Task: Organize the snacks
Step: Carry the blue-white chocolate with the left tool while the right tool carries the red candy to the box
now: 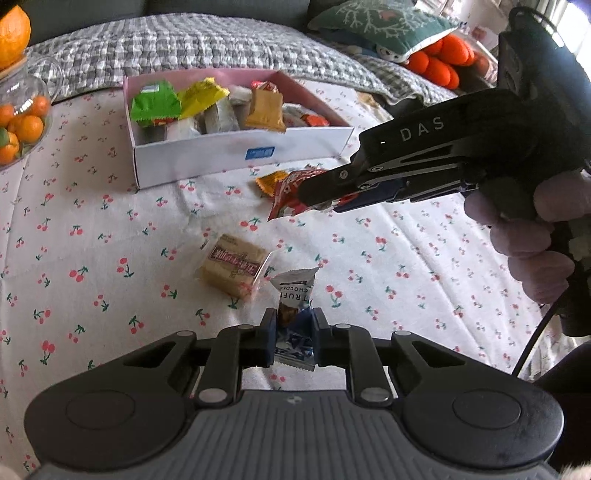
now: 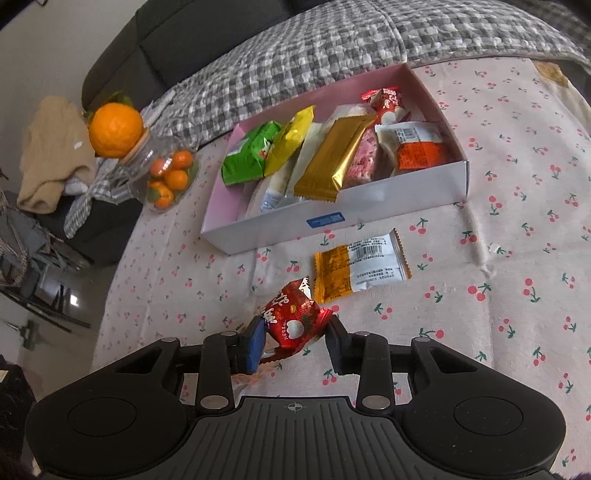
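Note:
A white box [image 1: 229,155] with a pink inside holds several snack packets on the cherry-print cloth; it also shows in the right wrist view [image 2: 369,206]. My left gripper [image 1: 293,328] is shut on a white and blue truffle chocolate packet [image 1: 293,291], held just above the cloth. My right gripper [image 2: 295,339] is shut on a red snack packet [image 2: 295,317]; in the left wrist view this gripper [image 1: 317,192] holds the red packet [image 1: 288,195] in the air in front of the box. A beige biscuit packet [image 1: 232,269] and an orange and white packet [image 2: 360,267] lie loose on the cloth.
A glass jar of small oranges [image 2: 166,173] with a large orange [image 2: 116,129] on its lid stands left of the box. A grey checked blanket [image 1: 184,40] and cushions [image 1: 380,22] lie behind. The table edge drops off at the left [image 2: 110,277].

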### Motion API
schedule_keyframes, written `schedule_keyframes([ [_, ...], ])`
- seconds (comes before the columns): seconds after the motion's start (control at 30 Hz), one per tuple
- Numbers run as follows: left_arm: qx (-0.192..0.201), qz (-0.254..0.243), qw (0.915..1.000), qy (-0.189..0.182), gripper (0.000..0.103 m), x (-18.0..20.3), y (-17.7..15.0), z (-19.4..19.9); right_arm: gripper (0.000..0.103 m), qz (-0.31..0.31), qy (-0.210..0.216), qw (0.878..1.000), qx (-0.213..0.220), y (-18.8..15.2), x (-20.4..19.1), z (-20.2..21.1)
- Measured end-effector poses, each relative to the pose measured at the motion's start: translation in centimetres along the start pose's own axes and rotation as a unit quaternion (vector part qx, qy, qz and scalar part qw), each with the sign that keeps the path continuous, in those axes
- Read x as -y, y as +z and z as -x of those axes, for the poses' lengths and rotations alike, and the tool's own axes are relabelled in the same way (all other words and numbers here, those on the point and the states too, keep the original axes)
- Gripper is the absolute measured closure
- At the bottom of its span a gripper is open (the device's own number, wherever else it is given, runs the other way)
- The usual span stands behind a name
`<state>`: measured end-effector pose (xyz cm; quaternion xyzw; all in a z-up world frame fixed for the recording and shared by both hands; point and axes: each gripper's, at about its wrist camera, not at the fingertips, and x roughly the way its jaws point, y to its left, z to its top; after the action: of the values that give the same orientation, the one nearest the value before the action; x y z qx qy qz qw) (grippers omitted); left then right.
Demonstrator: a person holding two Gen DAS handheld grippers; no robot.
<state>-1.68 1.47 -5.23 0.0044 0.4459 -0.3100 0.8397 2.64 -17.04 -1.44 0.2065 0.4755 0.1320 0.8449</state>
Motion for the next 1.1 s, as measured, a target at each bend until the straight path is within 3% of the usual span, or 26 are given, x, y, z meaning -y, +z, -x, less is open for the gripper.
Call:
schedule_keyframes([
  [0.27,0.025,0.012,0.9996,-0.006,0.087,-0.2,1.2,1.3,0.069,-0.020,0.009,1.000,0.017,0.5,0.0,1.2],
  [0.53,0.058,0.043,0.9973,0.015,0.087,-1.6,3.8,2.4,0.069,-0.051,0.019,0.997,0.052,2.2,0.1,2.4],
  [0.8,0.094,0.093,0.9899,0.052,0.087,-5.2,7.8,1.0,0.069,-0.079,0.028,0.993,0.082,5.1,-0.8,1.4],
  [1.1,0.100,0.151,0.9808,0.071,0.087,-7.4,10.2,-1.1,0.069,-0.107,0.035,0.990,0.089,7.4,-0.6,-1.3],
])
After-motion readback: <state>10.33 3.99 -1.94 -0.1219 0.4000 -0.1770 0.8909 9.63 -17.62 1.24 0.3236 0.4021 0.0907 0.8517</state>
